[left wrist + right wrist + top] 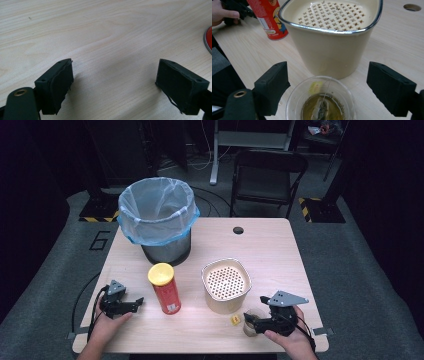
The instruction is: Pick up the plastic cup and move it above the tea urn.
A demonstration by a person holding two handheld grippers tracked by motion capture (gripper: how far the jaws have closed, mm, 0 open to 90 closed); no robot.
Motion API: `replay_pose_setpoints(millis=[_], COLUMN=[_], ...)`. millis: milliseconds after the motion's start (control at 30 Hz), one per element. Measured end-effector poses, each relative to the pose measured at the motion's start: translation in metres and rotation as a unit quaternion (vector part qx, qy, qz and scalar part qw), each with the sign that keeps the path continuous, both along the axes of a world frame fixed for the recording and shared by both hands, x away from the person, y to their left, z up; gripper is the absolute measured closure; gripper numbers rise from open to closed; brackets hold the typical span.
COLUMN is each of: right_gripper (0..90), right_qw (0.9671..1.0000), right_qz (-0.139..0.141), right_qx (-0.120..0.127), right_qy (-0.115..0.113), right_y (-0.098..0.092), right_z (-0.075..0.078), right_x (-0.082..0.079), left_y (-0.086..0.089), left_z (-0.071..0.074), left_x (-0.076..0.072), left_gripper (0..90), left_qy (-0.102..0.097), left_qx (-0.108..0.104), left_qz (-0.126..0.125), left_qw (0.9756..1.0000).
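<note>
At the near right corner of the pale wooden table (280, 245), my right gripper (256, 319) stands with its black jaws spread wide, the clear plastic cup (321, 100) between them, untouched by either pad. My jaws hold nothing. Brownish tea fills the bottom of that cup, a tea bag (319, 110) sunk in it with its string running up the wall to a pale yellow tag (316, 86) seen through the plastic. A small yellow square tag (235, 320) lies on the wood just beside the cup, toward the table's middle.

Along the near edge toward the left corner, my left gripper (131, 304) rests low over bare wood, its jaws likewise wide apart and empty.

Just beyond the cup stands the cream-coloured rounded bin with a perforated inner tray and a chrome rim (332, 30), close to the cup; whether the two touch I cannot tell. Left of it, near the table's middle, the red cylindrical crisp can with a yellow lid (165, 290) stands upright, between my left gripper and the cream bin.

Toward the far left corner rises the grey waste bin lined with a translucent blue-edged bag (157, 217). A round cable hole (238, 230) marks the far edge.
</note>
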State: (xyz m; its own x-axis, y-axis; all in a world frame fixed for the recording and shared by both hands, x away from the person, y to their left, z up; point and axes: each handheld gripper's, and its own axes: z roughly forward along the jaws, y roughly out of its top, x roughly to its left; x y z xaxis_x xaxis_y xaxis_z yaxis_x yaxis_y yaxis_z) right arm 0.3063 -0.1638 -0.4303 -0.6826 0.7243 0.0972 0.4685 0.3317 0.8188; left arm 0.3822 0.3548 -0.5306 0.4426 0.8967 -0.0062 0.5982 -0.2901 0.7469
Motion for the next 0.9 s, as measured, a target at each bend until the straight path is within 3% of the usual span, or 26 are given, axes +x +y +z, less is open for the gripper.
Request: replay_pose_setpoints(millis=[367,567,900], right_gripper=[15.2,17.9,21.6], right_qw=[0.9998,0.9991,0.9986], right_qz=[0.002,0.0,0.005], right_qx=[-0.009,-0.041,-0.053], right_qy=[0.019,0.008,0.003], right_y=[0.001,0.003,0.004], right_z=[-0.027,-0.041,-0.051], right_x=[-0.013,-0.015,-0.013], left_y=[0.0,0.0,0.0], left_z=[0.0,0.0,0.0], left_x=[0.0,0.0,0.0], left_gripper=[13.7,13.7,13.7], left_qy=[0.0,0.0,0.0], left_qx=[0.0,0.0,0.0], left_qz=[0.0,0.0,0.0], left_qw=[1.0,1.0,1.0])
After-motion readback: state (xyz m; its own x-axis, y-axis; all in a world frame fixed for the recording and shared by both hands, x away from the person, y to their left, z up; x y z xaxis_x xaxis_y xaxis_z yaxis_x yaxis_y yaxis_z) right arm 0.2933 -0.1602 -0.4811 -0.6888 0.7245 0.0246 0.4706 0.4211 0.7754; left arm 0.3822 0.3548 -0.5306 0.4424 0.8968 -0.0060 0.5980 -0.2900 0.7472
